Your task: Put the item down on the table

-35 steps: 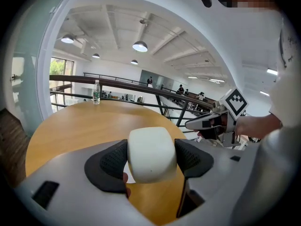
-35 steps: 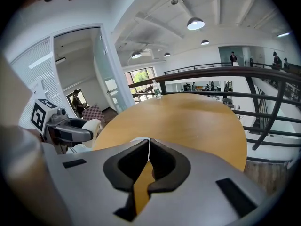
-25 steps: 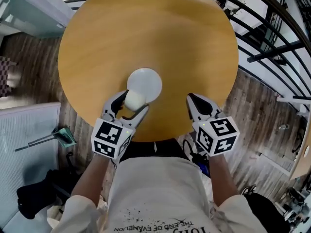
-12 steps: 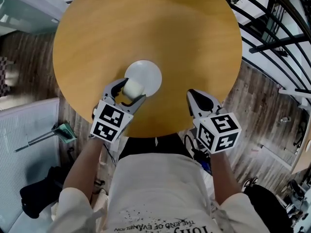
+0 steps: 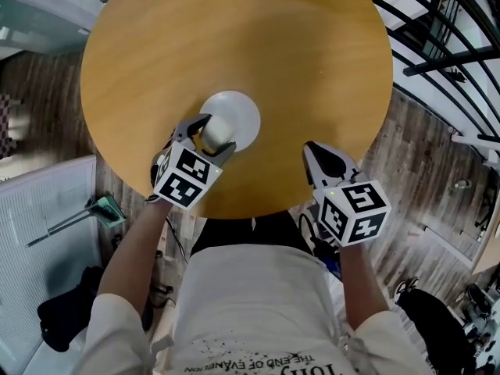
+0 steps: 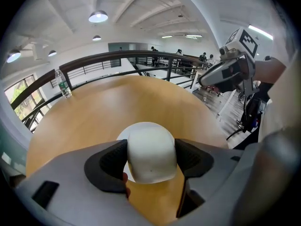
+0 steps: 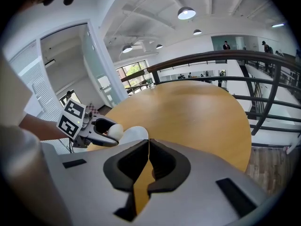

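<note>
Head view: the left gripper (image 5: 209,135) is clamping the white rounded item (image 5: 216,130) over the near-left edge of a white plate (image 5: 244,109) that is sitting on the round wooden table (image 5: 234,30). The right gripper (image 5: 322,161) is hanging at the table's near edge, well apart from the item. Judging from this, the put-down is not yet done: the item is at the spot, but the release is left to do. I cannot tell here whether it is touching the plate or hovering just above it.

Left gripper view: the 2 pads (image 6: 109,160) are pressing on the item from either side, so it is sitting squarely between them, with its domed top facing the camera. The plate's rim is peeking out behind it, and bare tabletop is showing below, between the jaws. A water bottle (image 6: 61,83) is standing at the table's far edge.

Right gripper view: the right gripper's jaws are lying pressed together with nothing between them; only tabletop is showing through the slit. Across the table, the left gripper is showing with the item in its grip, just beside the plate. What is remaining, by my reading, is lowering if needed, then opening the left jaws.
</note>
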